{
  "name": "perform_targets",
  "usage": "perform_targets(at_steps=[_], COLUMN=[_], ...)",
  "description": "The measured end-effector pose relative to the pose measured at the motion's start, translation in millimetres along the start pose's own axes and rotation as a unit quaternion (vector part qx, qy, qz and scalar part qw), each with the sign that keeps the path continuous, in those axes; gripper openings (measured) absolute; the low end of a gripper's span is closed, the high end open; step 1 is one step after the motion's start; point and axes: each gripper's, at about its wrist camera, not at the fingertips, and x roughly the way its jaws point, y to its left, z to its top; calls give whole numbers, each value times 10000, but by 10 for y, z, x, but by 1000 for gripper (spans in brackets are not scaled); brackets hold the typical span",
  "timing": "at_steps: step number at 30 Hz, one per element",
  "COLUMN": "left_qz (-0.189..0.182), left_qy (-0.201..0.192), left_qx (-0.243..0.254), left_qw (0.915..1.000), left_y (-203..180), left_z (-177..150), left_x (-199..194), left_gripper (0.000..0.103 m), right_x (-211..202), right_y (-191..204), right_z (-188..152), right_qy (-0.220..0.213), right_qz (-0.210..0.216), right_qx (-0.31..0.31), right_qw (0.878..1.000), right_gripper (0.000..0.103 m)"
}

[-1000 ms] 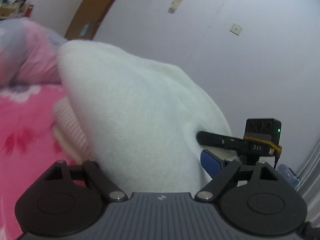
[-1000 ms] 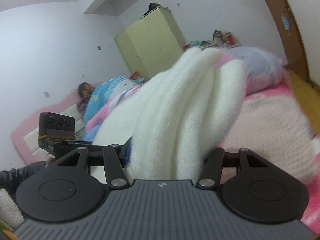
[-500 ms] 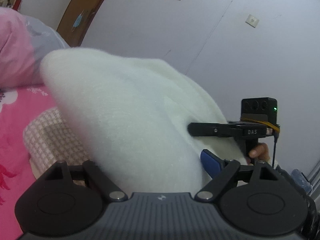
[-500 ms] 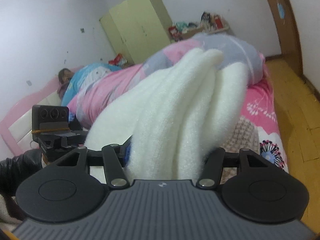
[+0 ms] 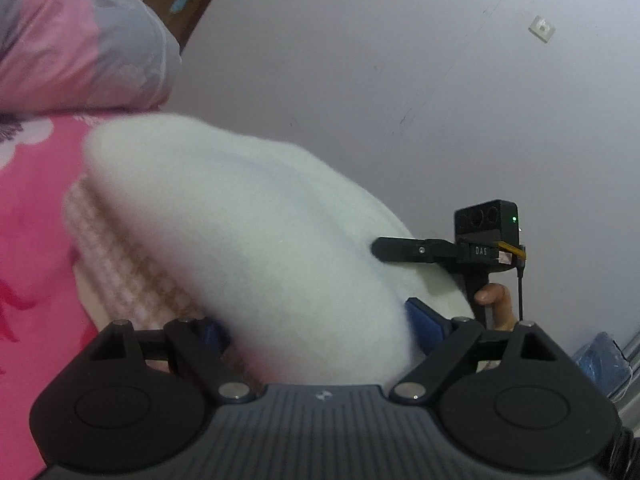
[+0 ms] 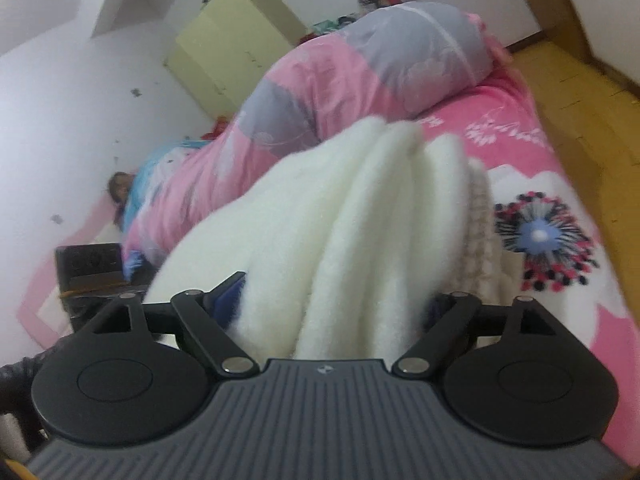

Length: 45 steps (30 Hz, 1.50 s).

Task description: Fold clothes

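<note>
A thick white fleece garment (image 5: pixel 260 240) lies bunched over the pink bed (image 6: pixel 560 280), between both tools. The left gripper (image 5: pixel 320 328) stands wide around it; the right gripper (image 6: pixel 340 312) is opening, fleece between its jaws

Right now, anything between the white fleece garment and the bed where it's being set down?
Yes: a beige knit garment lies on the pink bedsheet directly under the white fleece garment. Nothing else visible there; the pink-grey duvet sits farther back.

White fleece (image 6: pixel 360 216) lower; right tool (image 6: pixel 336 312) opening.
</note>
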Motion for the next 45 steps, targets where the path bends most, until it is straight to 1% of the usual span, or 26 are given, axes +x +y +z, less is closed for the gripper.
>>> perform_targets(at_steps=[2, 4, 6, 8, 10, 11, 12, 13, 15, 16, 17, 18, 19, 20, 21, 22, 24, 28, 31, 34, 37, 39, 40, 43, 44, 45], left_qz=[67, 233, 439, 691, 1019, 1118, 1170, 1164, 1051, 995, 1096, 1331, 1579, 1729, 1748, 1737, 1651, 1792, 1777, 1767, 1796, 1792, 1792, 1967, 2067, 2164], left_qy=[-90, -243, -483, -797, -1154, -1249, -1298, -1278, -1123, -1045, -943, -818, -778, -782, -754, -727, -737, -1087, -1221, -1363, -1511, -1544, -1519, -1318, -1257, -1210], left_qx=[-29, 56, 182, 364, 673, 841, 993, 1080, 1139, 1169, 1206, 1249, 1358, 1475, 1455, 1321, 1101, 1112, 1143, 1328, 1518, 1606, 1615, 1539, 1463, 1374], left_qw=[9999, 9994, 9977, 9938, 9858, 9823, 9796, 9790, 9815, 9826, 9821, 9798, 9750, 9707, 9709, 9732, 9773, 9714, 9698, 9657, 9601, 9583, 9585, 9593, 9592, 9590], left_y=[75, 48, 15, -24, -153, -225, -297, -345, -398, -424, -435, -434, -431, -427, -423, -425, -460, -680, -937, -1244, -1558, -1799, -1894, -2034, -2045, -2049], left_z=[-3, -7, 23, 41, 100, 122, 141, 151, 156, 159, 141, 105, 63, 31, 27, 42, 98, 167, 102, -52, -267, -434, -538, -922, -1058, -1191], left_x=[-97, -228, -410, -603, -671, -653, -611, -534, -324, -218, -97, 38, 133, 175, 180, 142, -46, -554, -1033, -1555, -2057, -2365, -2497, -2714, -2733, -2737], left_gripper=[92, 92, 92, 92, 92, 92, 92, 92, 94, 96, 96, 97, 99, 100, 100, 99, 99, 99, 99, 102, 103, 103, 103, 103, 103, 103], right_x=[-161, -402, -675, -900, -1106, -1170, -1211, -1216, -1147, -1085, -953, -815, -677, -514, -349, -313, -417, -795, -1059, -1337, -1517, -1596, -1609, -1464, -1414, -1356], right_y=[-17, -58, -40, 148, 442, 599, 763, 895, 1097, 1150, 1111, 1063, 1016, 919, 817, 807, 955, 1456, 1888, 2321, 2763, 3045, 3187, 3514, 3622, 3682], right_z=[13, -15, -82, -219, -403, -488, -595, -699, -939, -1040, -1118, -1195, -1272, -1324, -1375, -1400, -1362, -1423, -1572, -1800, -2112, -2327, -2445, -2702, -2787, -2884], right_qy=[-230, -722, -1519, -2160, -2779, -2964, -3130, -3202, -3268, -3228, -3032, -2820, -2605, -2365, -2116, -2141, -2271, -2857, -3049, -3201, -3298, -3340, -3324, -3177, -3127, -3023], right_qz=[-186, -418, -946, -1293, -1627, -1608, -1513, -1352, -1002, -985, -1194, -1419, -1643, -2056, -2481, -2628, -2655, -2493, -2356, -2055, -1685, -1457, -1368, -1519, -1573, -1781], right_qx=[-13, 101, 458, 294, -136, -309, -422, -520, -776, -871, -852, -823, -793, -788, -783, -789, -748, -960, -981, -845, -711, -611, -598, -631, -642, -600], right_qw=[9996, 9965, 9828, 9673, 9466, 9409, 9367, 9362, 9366, 9373, 9416, 9453, 9481, 9464, 9421, 9375, 9340, 9203, 9176, 9209, 9262, 9292, 9313, 9338, 9345, 9345], right_gripper=[87, 89, 90, 90, 85, 77, 65, 58, 53, 52, 49, 49, 48, 46, 45, 46, 46, 48, 49, 56, 68, 81, 83, 94, 100, 102])
